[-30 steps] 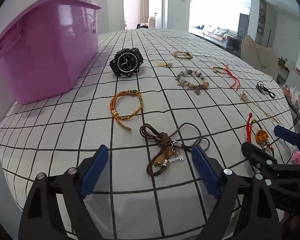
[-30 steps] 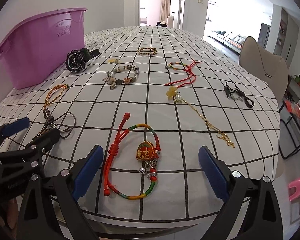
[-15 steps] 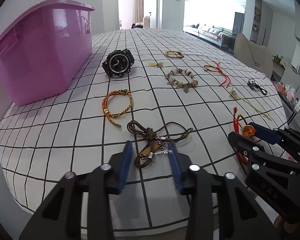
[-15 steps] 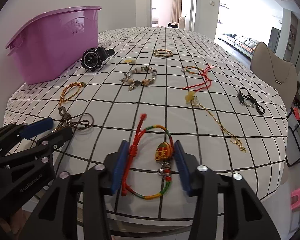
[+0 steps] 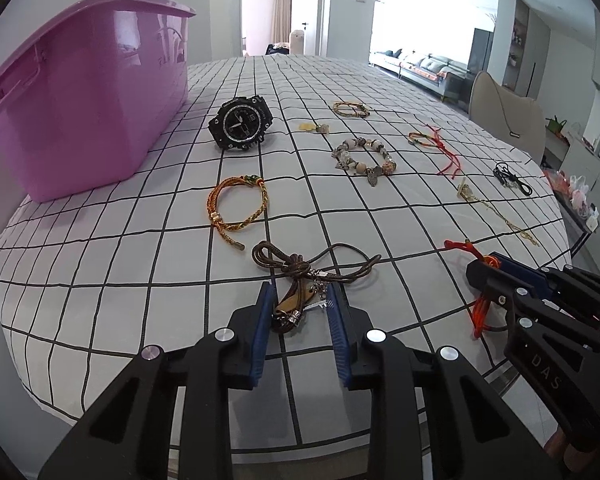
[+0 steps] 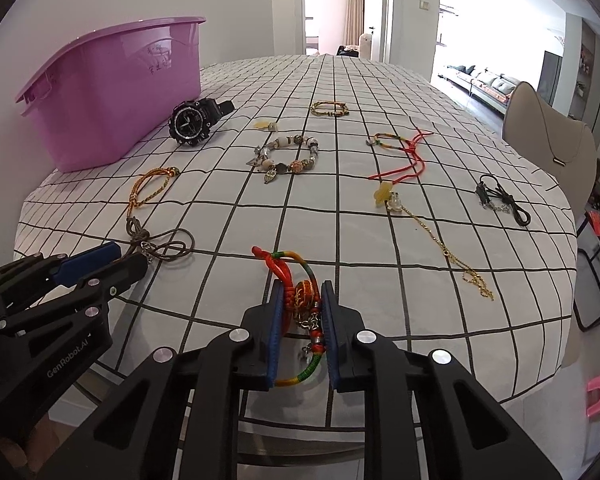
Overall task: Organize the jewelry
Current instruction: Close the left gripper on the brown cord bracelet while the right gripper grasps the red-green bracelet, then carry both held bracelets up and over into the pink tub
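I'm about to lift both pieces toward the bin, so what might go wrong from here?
The left gripper has closed only around the brown cord necklace's pendant end; its loose loops may drag. The red charm bracelet bunches inside the right gripper and could slip out.

Both jaws closing: left gripper (image 5: 300, 304) around brown leather cord necklace (image 5: 300, 280); right gripper (image 6: 302, 312) pinching red-green braided charm bracelet (image 6: 300, 300).
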`<control>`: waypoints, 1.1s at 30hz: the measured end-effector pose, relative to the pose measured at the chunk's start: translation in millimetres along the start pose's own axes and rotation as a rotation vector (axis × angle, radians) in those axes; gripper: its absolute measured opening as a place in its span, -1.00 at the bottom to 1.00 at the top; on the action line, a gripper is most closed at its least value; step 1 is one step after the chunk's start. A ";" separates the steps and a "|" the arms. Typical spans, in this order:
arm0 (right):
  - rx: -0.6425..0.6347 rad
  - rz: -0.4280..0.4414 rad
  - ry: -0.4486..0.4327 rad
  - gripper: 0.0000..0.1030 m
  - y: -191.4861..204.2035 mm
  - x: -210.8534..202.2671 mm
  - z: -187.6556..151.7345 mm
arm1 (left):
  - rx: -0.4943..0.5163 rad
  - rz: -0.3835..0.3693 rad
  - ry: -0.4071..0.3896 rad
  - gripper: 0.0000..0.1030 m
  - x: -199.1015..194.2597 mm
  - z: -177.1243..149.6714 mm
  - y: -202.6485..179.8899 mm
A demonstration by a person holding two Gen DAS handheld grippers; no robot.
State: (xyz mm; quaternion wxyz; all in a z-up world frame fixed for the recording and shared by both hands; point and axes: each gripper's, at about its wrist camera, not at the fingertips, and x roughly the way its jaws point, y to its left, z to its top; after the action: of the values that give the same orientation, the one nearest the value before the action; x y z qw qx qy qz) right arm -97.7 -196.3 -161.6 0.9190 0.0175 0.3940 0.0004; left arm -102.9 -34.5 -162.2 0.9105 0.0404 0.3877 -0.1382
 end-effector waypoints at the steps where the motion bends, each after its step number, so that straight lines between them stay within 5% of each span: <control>1: 0.001 0.001 -0.002 -0.65 -0.5 -1.3 0.9 | -0.001 0.002 -0.003 -0.48 -1.9 0.1 0.0; 17: -0.028 0.031 -0.023 -0.65 -2.8 -47.8 39.8 | -0.028 0.008 -0.088 -0.48 -61.1 47.7 -5.1; 33: -0.144 0.138 -0.101 -0.65 22.4 -114.4 146.4 | -0.091 0.082 -0.179 -0.48 -152.7 128.8 6.8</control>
State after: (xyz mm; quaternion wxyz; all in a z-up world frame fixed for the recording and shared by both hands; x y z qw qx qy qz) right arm -70.3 -180.3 22.8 0.9343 -0.0217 0.3441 0.0909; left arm -112.4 -17.6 36.8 0.9471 0.0025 0.3089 -0.0864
